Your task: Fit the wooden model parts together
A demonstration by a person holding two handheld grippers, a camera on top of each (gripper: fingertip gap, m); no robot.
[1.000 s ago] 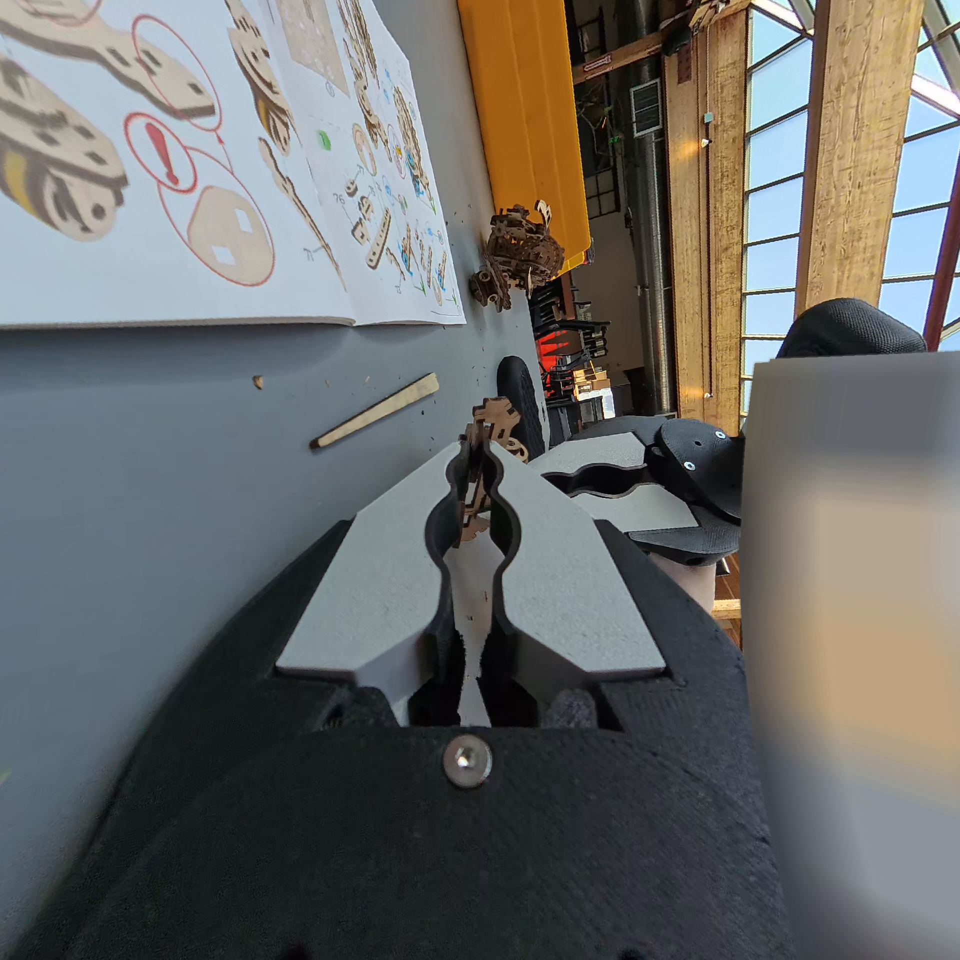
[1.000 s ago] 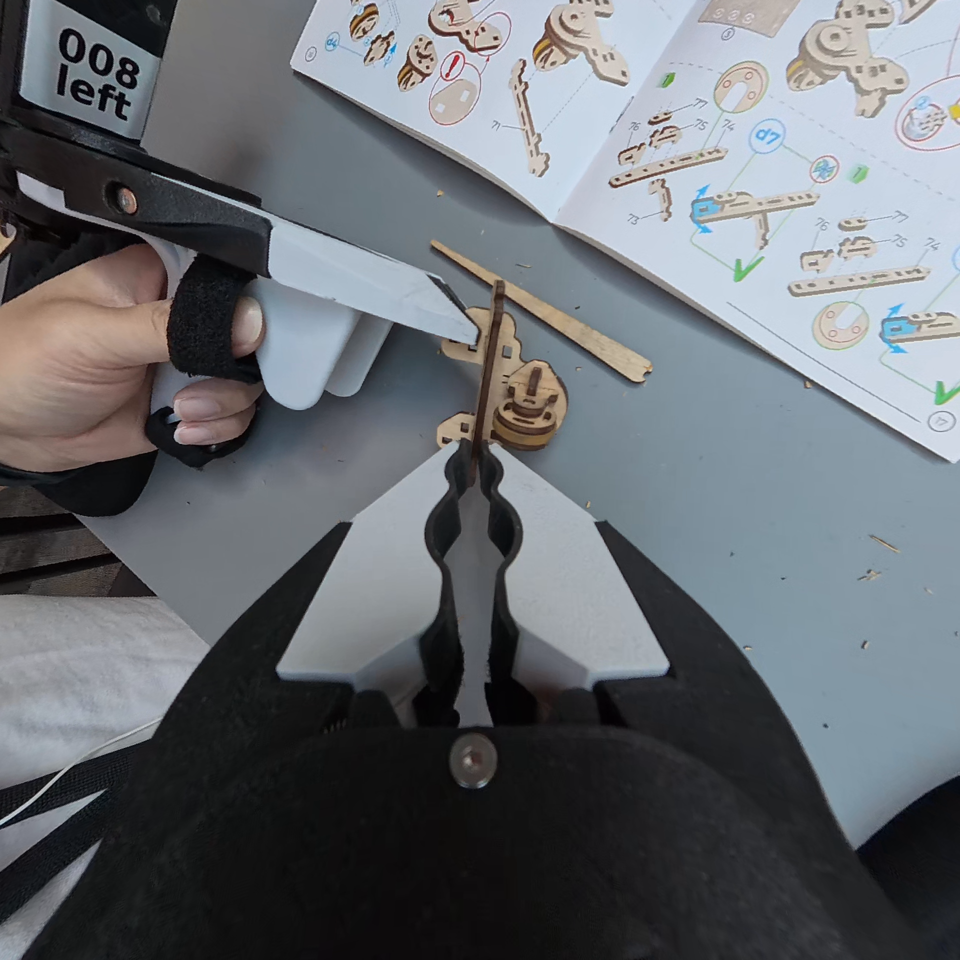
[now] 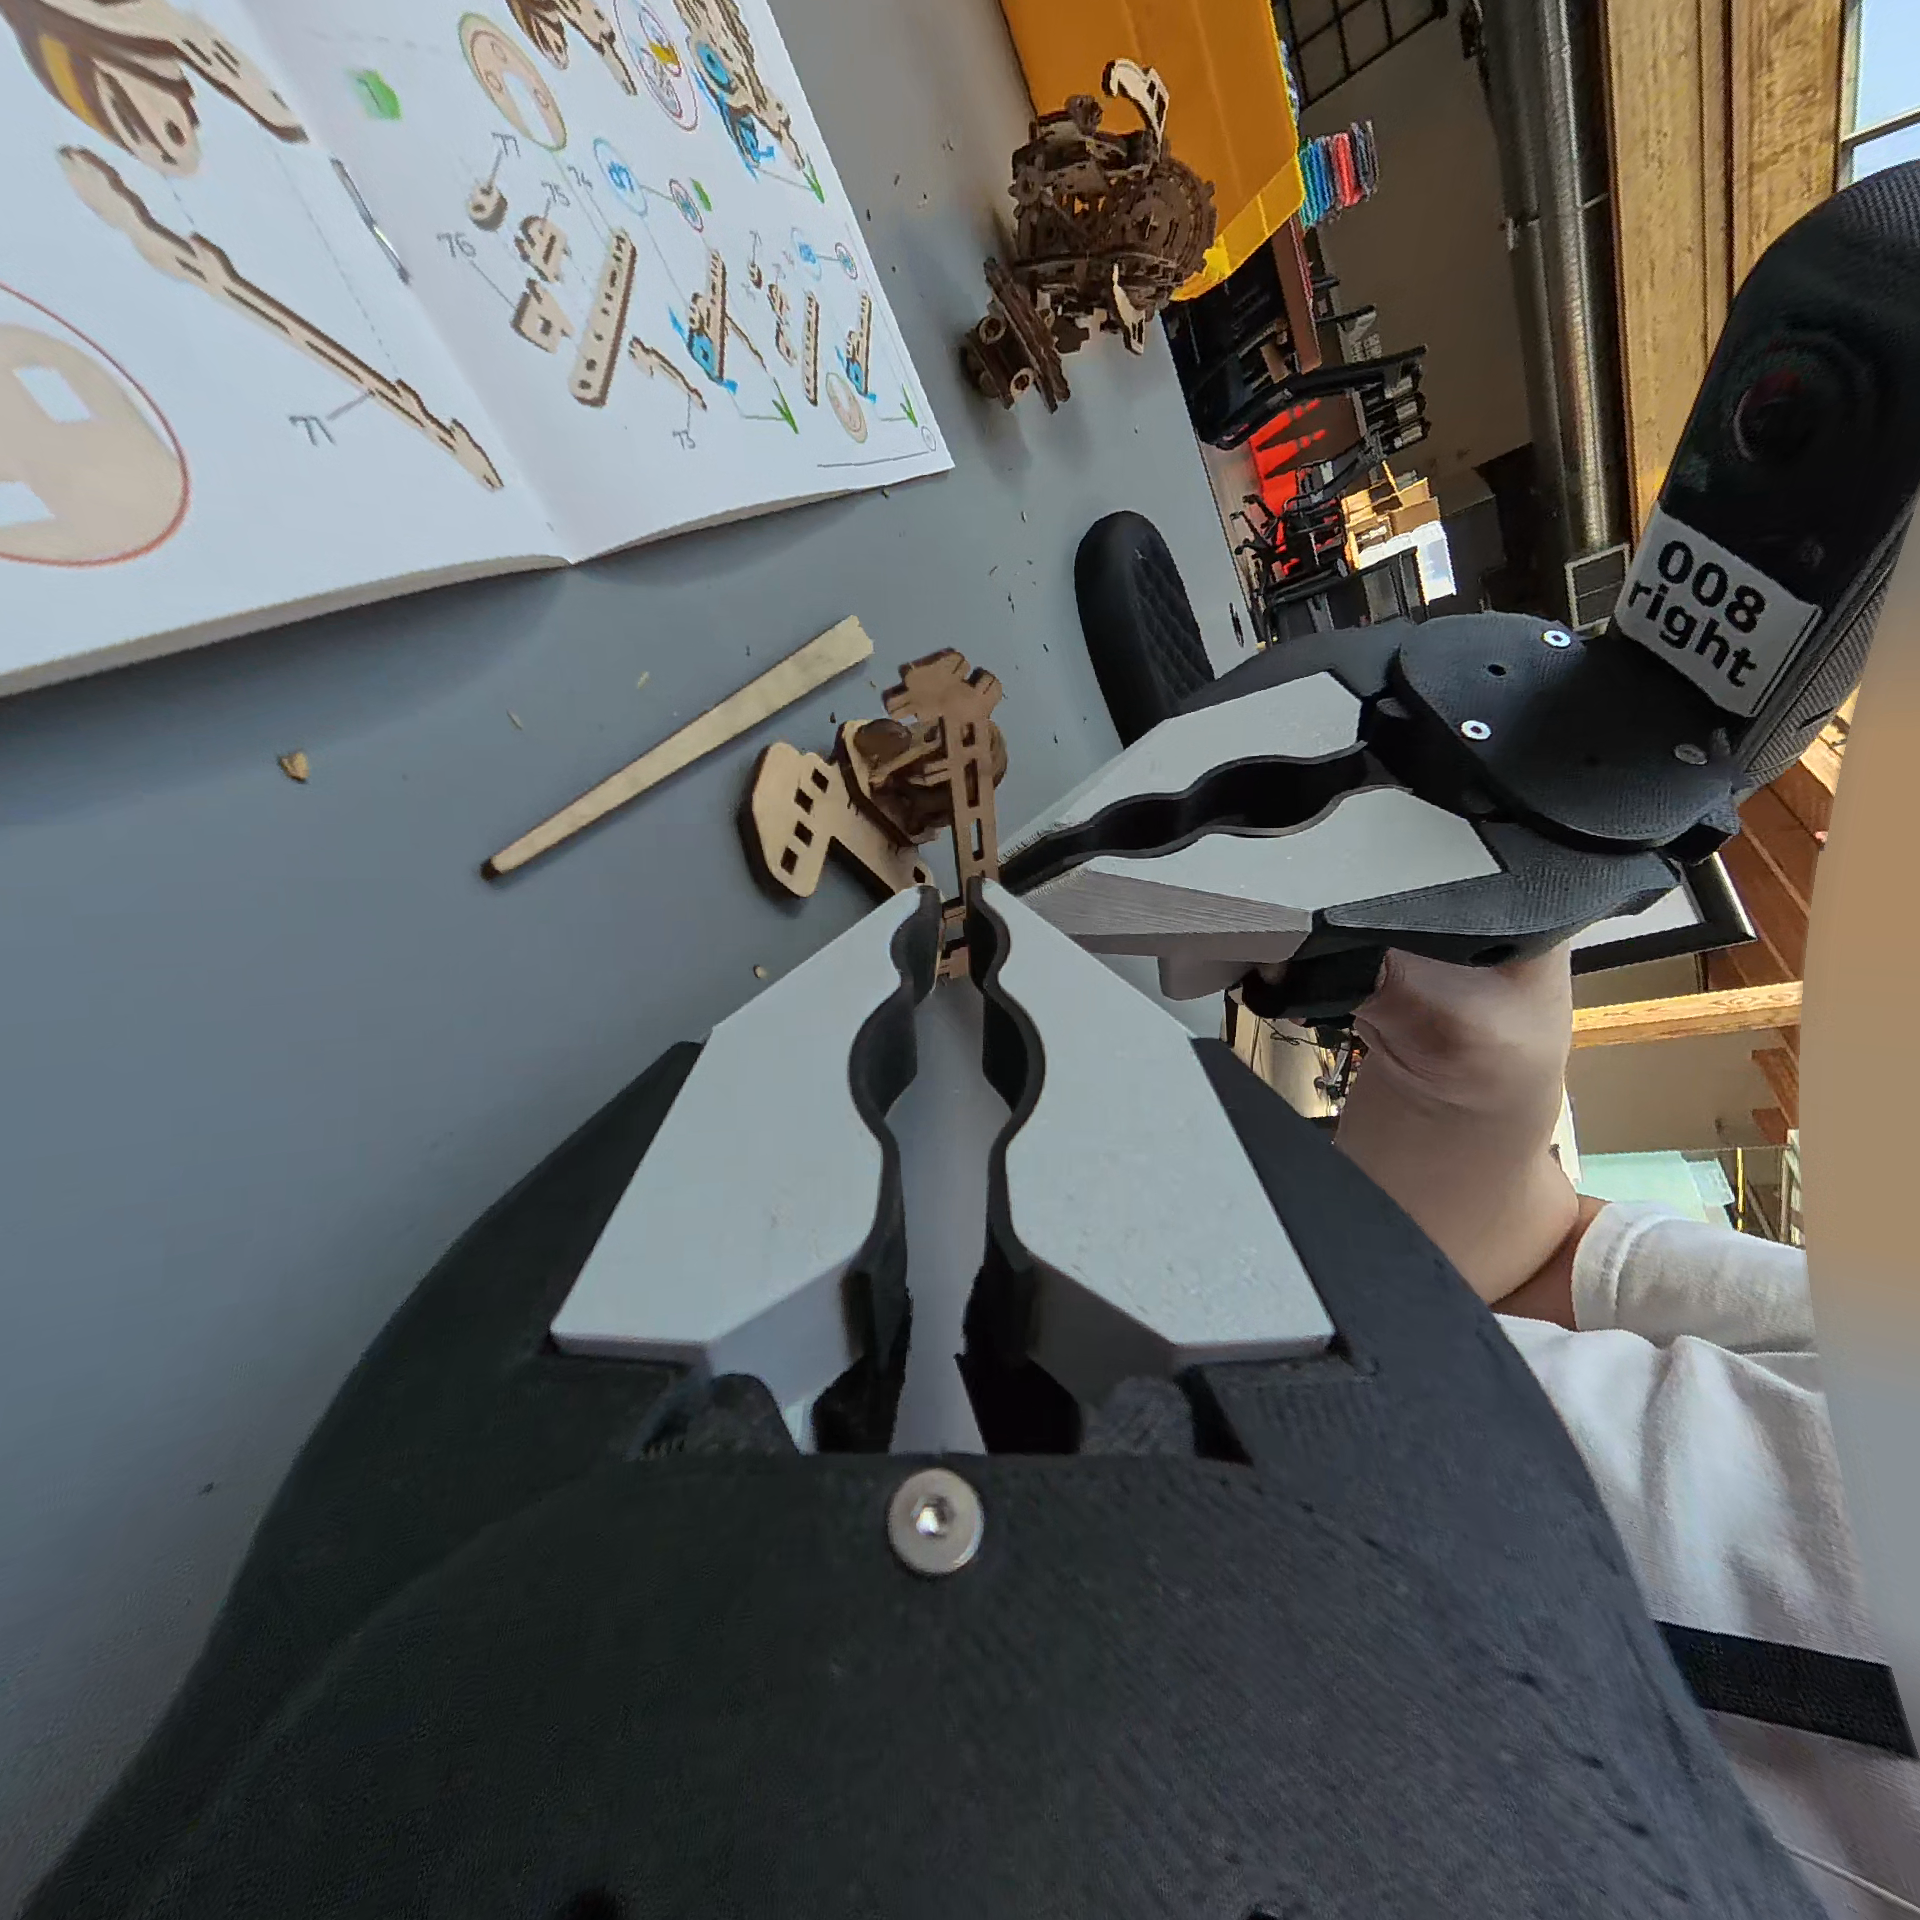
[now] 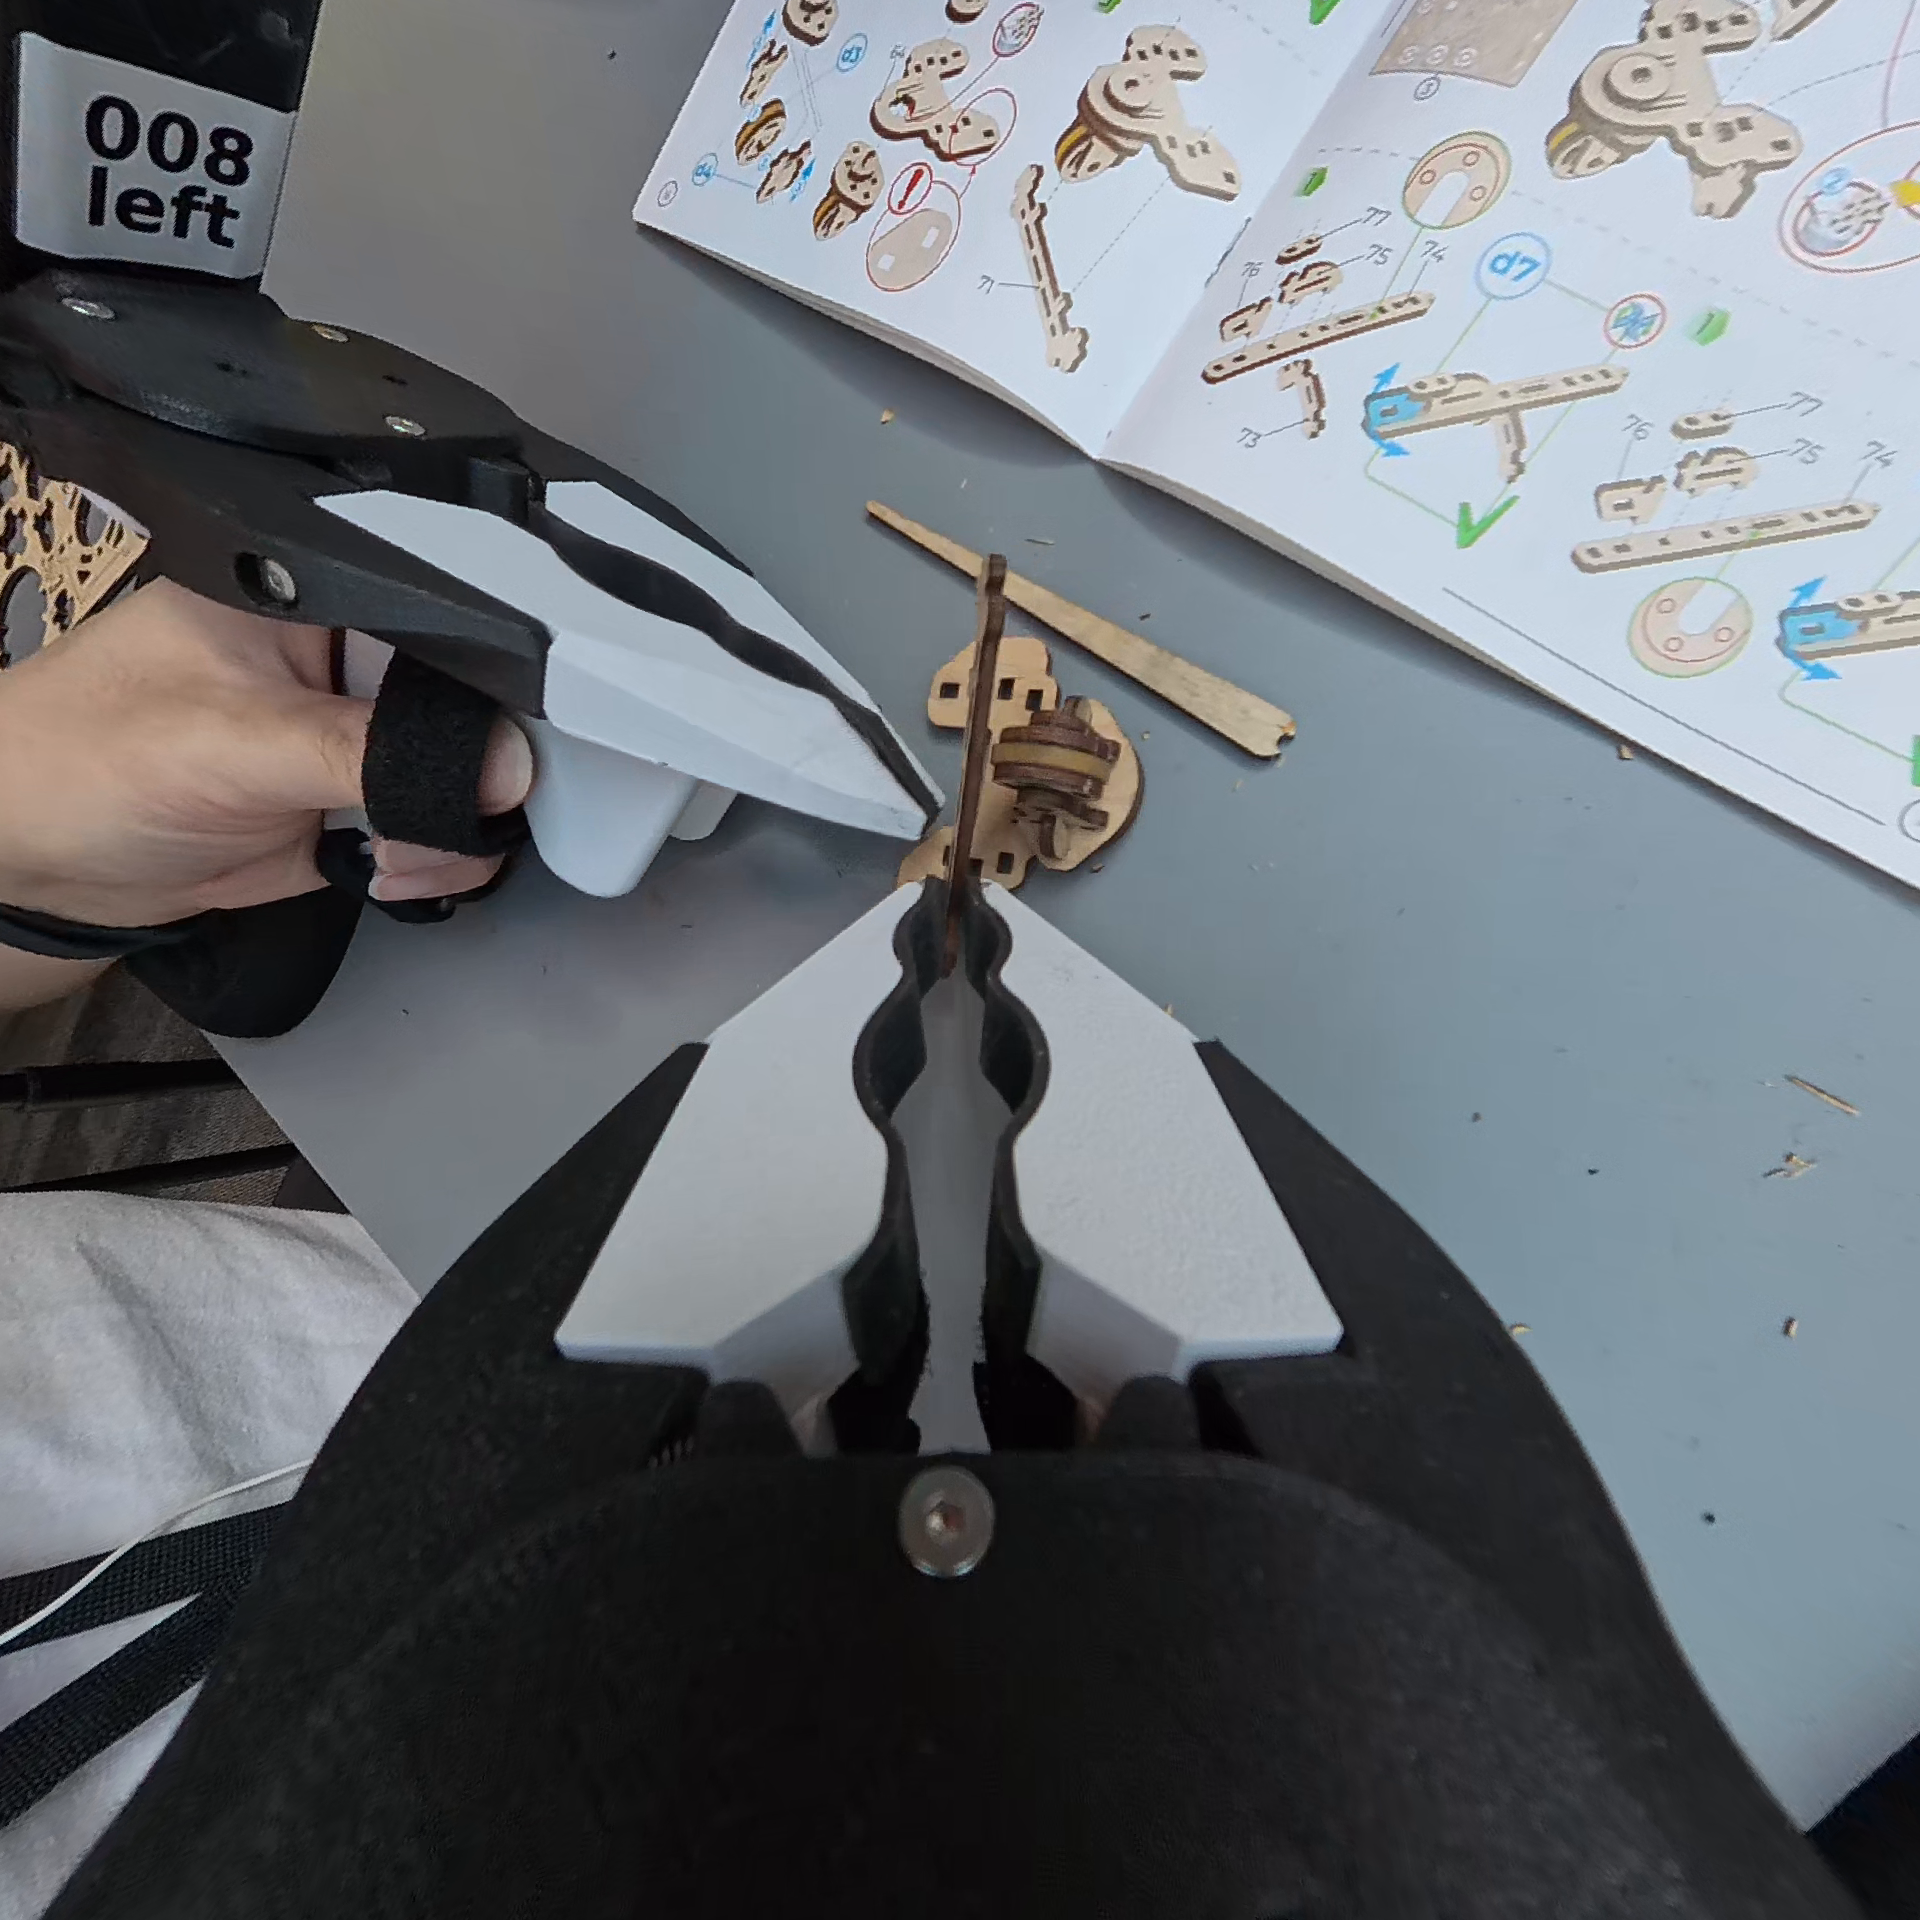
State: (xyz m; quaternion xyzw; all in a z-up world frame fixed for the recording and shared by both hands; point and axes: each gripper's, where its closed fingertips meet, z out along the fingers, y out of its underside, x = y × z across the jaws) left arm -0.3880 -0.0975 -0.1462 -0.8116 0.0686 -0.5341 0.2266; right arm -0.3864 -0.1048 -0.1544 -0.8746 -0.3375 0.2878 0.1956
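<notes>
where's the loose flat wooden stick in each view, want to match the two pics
Left wrist view: the wooden stick lies left of centre on the grey table, slanting up to the right, below the instruction booklet.
Right wrist view: the wooden stick lies just above centre, slanting down to the right, behind the upright wooden part.
Shared landmark: the flat wooden assembly beside the stick's end.
</notes>
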